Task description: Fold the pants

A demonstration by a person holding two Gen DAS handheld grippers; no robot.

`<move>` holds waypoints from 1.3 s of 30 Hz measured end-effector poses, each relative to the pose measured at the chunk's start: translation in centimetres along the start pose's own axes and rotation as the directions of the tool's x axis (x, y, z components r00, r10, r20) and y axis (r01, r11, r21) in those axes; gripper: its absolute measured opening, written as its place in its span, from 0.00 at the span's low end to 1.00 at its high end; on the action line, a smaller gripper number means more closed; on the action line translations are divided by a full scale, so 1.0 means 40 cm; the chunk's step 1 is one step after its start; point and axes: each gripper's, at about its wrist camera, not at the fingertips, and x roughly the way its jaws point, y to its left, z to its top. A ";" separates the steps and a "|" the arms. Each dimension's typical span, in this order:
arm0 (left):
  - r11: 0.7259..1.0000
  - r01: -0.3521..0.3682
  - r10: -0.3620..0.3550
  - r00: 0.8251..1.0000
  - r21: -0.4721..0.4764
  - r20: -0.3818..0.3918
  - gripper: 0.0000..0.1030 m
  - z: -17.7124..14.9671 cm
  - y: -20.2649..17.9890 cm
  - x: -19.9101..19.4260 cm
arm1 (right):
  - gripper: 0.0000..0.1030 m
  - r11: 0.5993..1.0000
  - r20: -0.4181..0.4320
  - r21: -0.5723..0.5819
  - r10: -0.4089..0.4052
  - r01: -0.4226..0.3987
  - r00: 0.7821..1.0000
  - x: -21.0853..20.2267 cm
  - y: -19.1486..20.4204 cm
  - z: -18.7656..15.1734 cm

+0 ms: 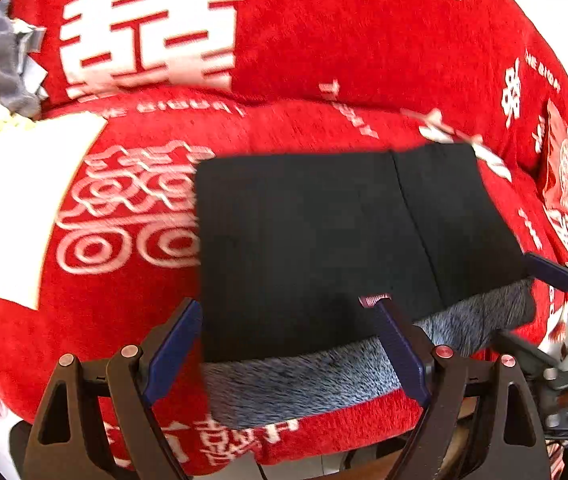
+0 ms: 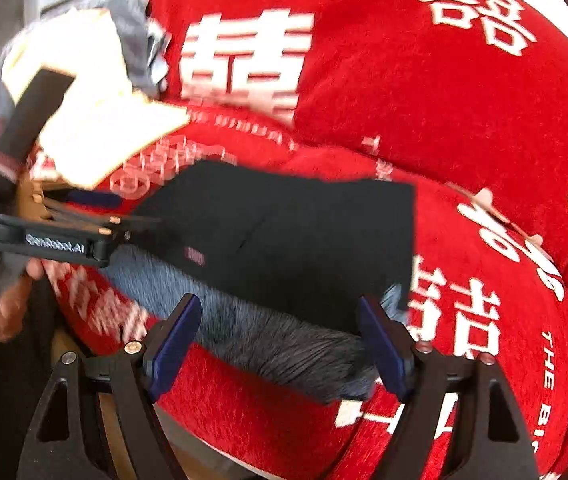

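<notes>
The black pants lie folded into a flat rectangle on the red sofa cover, with their grey fleece lining showing along the near edge. A small pink label sits on the near hem. My left gripper is open, its blue pads either side of the near edge, holding nothing. In the right wrist view the pants and lining lie the same way. My right gripper is open over the lining edge, empty. The left gripper shows at the pants' left side.
The red sofa cover with white characters covers seat and backrest. A cream folded cloth and grey garment lie at the left; they also show in the right wrist view, cream cloth. The right gripper shows at the pants' right.
</notes>
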 end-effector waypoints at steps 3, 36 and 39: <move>1.000 -0.006 0.006 0.999 -0.010 -0.049 0.86 -0.019 0.002 0.054 | 0.80 0.997 -0.063 0.076 0.000 0.005 0.998 0.056 -0.036 -0.025; 0.984 -0.131 0.117 0.986 -0.122 -0.118 0.88 0.286 0.089 0.211 | 0.89 0.994 -0.245 0.105 0.017 0.009 0.969 0.326 -0.139 0.235; 0.981 -0.172 0.167 0.984 -0.090 -0.065 0.88 0.297 0.075 0.174 | 0.90 0.990 -0.195 0.138 0.012 0.015 0.981 0.285 -0.131 0.269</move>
